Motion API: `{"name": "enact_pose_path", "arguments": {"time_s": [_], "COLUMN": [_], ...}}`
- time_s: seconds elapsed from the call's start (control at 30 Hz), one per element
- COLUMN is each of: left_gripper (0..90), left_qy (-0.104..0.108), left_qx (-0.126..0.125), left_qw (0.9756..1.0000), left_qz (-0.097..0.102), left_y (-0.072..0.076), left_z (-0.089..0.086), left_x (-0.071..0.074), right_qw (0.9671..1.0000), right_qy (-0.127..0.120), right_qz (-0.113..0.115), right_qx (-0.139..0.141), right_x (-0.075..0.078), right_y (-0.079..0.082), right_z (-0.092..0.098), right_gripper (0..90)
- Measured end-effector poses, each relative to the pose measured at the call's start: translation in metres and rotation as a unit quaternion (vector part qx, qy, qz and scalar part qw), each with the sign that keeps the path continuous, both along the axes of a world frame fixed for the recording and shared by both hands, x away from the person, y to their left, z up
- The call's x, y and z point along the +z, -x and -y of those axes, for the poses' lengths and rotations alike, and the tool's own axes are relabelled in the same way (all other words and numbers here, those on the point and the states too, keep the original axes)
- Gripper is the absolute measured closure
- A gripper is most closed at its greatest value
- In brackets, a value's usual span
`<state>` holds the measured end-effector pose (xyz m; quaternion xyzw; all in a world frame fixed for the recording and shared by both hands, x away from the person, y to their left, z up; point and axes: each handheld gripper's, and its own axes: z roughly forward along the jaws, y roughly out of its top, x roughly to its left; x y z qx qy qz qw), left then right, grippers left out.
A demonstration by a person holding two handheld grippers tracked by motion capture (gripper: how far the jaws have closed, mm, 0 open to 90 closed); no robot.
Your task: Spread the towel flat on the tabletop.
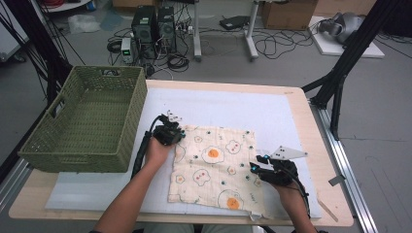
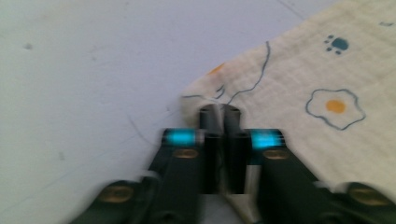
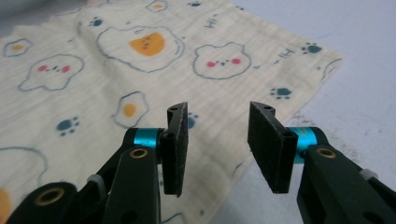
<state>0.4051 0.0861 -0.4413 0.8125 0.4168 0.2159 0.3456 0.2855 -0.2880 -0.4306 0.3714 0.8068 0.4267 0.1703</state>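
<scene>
A cream cloth (image 1: 214, 165) printed with fried eggs, bear faces and paw prints lies flat on the white mat (image 1: 218, 107). My left gripper (image 1: 177, 133) is at the cloth's far left corner. In the left gripper view its jaws (image 2: 219, 112) stand pressed together with that corner of the cloth (image 2: 303, 70) pinched and bunched at their tips. My right gripper (image 1: 255, 162) hovers over the cloth's right edge. In the right gripper view its jaws (image 3: 218, 112) stand apart above the cloth (image 3: 93, 60), with nothing between the pads.
A green woven basket (image 1: 73, 155) with nothing in it stands at the table's left, close to my left hand. The wooden table rim (image 1: 311, 145) runs along the right. Cables, computer cases and a tripod leg are on the floor beyond.
</scene>
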Motion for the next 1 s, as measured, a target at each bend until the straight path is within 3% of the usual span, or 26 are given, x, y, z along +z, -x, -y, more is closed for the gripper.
{"name": "enact_pose_path", "arguments": {"time_s": [0.07,0.13,0.23,0.37,0.43,0.57,0.67,0.7,0.77,0.9,1.0], "left_gripper": [88.6,88.5,86.2,65.0,59.2,54.0,55.0,56.4,57.6,57.0,57.0], "left_qy": [-0.011,0.001,0.018,0.062,0.063,0.073,0.072,0.069,0.061,0.046,0.044], "left_qx": [0.021,0.04,0.036,0.048,0.045,0.046,0.038,0.033,0.026,0.021,0.02], "left_qw": [0.9997,0.9992,0.9992,0.9969,0.997,0.9963,0.9966,0.9969,0.9976,0.9986,0.9988], "left_qz": [0.007,0.004,0.006,0.009,0.002,-0.008,-0.016,-0.019,-0.02,-0.013,-0.007], "left_y": [-0.001,-0.003,-0.003,-0.003,-0.003,-0.003,-0.003,-0.003,-0.003,-0.001,-0.002], "left_z": [-0.004,-0.011,-0.014,-0.019,-0.021,-0.025,-0.024,-0.023,-0.019,-0.013,-0.012], "left_x": [0.0,0.0,0.002,0.006,0.006,0.003,-0.001,-0.001,-0.003,-0.005,-0.005], "right_qw": [0.9999,0.9996,0.9984,0.9964,0.9954,0.9944,0.9951,0.9954,0.9935,0.9858,0.9834], "right_qy": [0.001,0.007,0.016,0.041,0.047,0.028,0.041,0.043,0.079,0.106,0.095], "right_qz": [0.003,0.003,0.004,0.002,-0.005,-0.029,-0.034,-0.031,-0.011,0.004,0.004], "right_qx": [-0.012,-0.027,-0.054,-0.074,-0.083,-0.098,-0.083,-0.08,-0.081,-0.131,-0.154], "right_x": [0.0,-0.001,-0.002,-0.005,-0.007,-0.014,-0.019,-0.018,-0.017,-0.017,-0.018], "right_y": [-0.008,-0.016,-0.033,-0.06,-0.072,-0.094,-0.102,-0.103,-0.104,-0.106,-0.107], "right_z": [0.001,0.0,-0.002,-0.008,-0.012,-0.019,-0.03,-0.032,-0.035,-0.031,-0.026], "right_gripper": [58.1,58.3,53.8,46.7,45.9,46.9,62.5,77.1,85.9,85.1,66.4]}}
